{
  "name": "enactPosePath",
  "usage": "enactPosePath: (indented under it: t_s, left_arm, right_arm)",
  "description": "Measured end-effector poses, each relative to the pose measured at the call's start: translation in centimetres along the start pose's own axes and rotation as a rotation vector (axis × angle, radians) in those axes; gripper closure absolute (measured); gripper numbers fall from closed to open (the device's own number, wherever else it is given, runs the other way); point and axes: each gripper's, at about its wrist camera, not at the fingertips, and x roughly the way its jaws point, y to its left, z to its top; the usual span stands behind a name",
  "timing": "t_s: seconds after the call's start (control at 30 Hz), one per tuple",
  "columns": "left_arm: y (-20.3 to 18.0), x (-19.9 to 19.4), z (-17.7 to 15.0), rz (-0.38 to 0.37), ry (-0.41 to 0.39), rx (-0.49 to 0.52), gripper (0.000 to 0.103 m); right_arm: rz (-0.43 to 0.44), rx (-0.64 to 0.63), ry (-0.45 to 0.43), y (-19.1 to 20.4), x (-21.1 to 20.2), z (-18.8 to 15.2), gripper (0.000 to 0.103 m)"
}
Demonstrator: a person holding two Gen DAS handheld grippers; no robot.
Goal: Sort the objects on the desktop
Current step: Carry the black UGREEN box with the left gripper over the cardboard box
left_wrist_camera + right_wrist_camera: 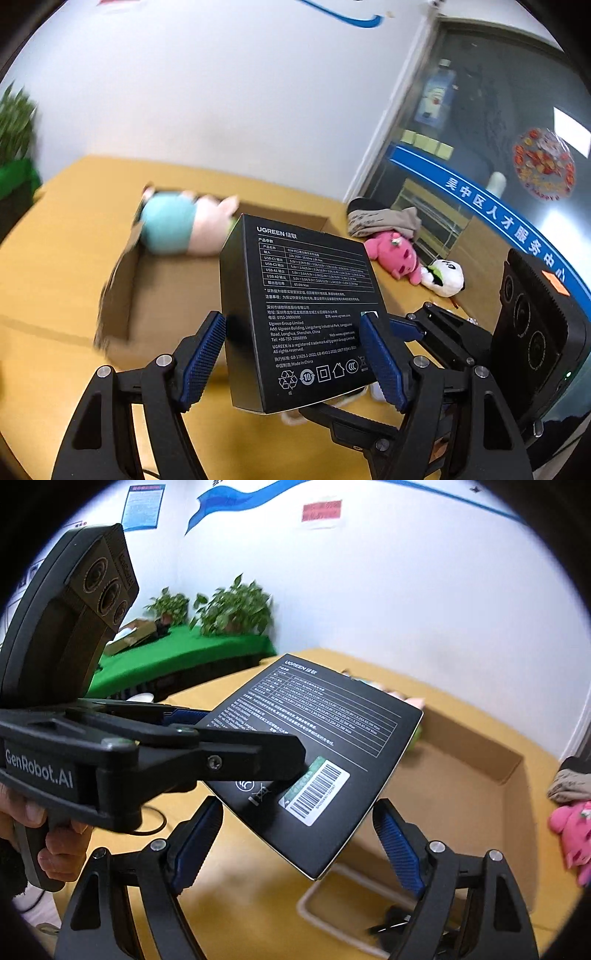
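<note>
Yellow desk (55,258): open carton (122,291), plush toys (395,258).

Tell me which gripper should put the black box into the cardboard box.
Left. The left gripper already clamps the black box between its pads, with the open cardboard box just beyond. The right gripper is open and holds nothing.

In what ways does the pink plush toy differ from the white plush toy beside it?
The pink plush toy is bright pink; the white plush toy is white with black marks. The pink one looks bigger than the white one. Both lie on the desk, outside the cardboard box.
</note>
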Motion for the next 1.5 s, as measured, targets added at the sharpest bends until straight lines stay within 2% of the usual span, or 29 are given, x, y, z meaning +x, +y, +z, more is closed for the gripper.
enactPosePath:
  t_s: [0.3, 0.5, 1.0, 1.27, 1.37, 1.5]
  left_arm:
    - [-3.6, 2.8, 6.5, -0.053, -0.071, 0.087, 0.025]
    - [-4.5, 4.6, 10.2, -0.063, -0.112, 0.116, 0.025]
    - [-1.1, 12.2, 17.3, -0.059, -0.105, 0.062, 0.025]
    - [1.4, 17.1, 21.2, -0.053, -0.062, 0.034, 0.025]
    - [2.1, 19.2, 21.4, -0.038, -0.031, 0.035, 0.025]
    - [3.8, 22.9, 20.3, -0.021, 0.048, -0.010, 0.025]
  right_arm:
    - [-0.110, -0.045, -0.064, -5.0, -1.5, 4.0, 0.020]
    - [-0.141, -0.059, -0.088, -8.6, -1.8, 6.6, 0.020]
    - [-0.141, -0.041, -0.072, -15.6, 3.8, 11.0, 0.020]
    - [-0.138, -0.033, -0.041, -19.2, 7.5, 13.0, 0.020]
    - [-0.124, -0.020, -0.019, -20.6, 9.2, 12.8, 0.019]
    - [-0.105, 0.006, 0.034, -21.9, 12.0, 10.9, 0.020]
